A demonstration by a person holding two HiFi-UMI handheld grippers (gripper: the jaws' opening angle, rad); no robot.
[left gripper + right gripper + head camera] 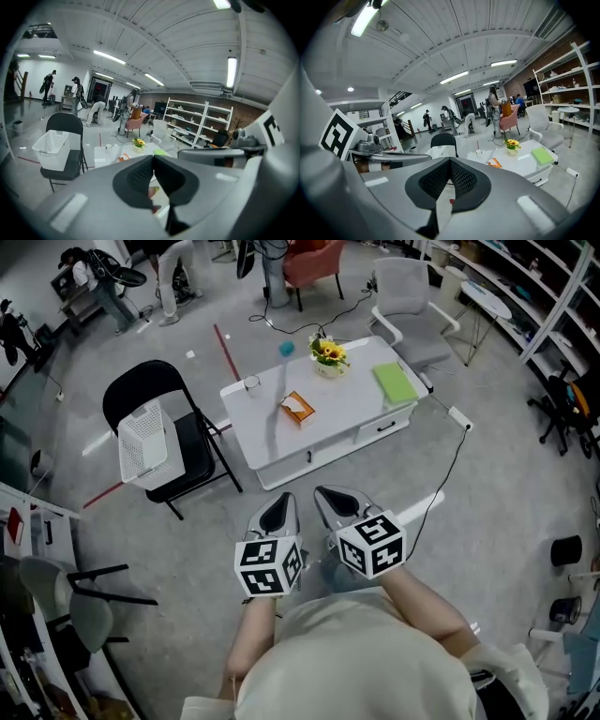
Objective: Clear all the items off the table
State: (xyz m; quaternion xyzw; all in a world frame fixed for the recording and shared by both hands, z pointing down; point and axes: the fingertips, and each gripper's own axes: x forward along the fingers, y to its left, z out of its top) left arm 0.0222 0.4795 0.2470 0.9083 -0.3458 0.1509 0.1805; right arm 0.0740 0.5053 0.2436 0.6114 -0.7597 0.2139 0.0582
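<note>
A low white table (342,423) stands on the floor ahead of me. On it are a pot of yellow flowers (328,355), a green pad (395,382), an orange box (298,408), a small cup (251,383) and a blue-headed stick (286,349). My left gripper (278,514) and right gripper (339,504) hover side by side short of the table, both pointing at it. Each is shut with nothing between its pads. From the left gripper (153,157) the flowers (138,143) show above the jaws. Past the right gripper (450,160) I see the green pad (542,155) and the orange box (494,162).
A black folding chair (187,451) carrying a white basket (147,440) stands left of the table. A white office chair (410,310) and a pink chair (314,263) stand behind it. A power strip (459,418) with its cable lies on the floor at right. Shelves (553,296) line the right wall.
</note>
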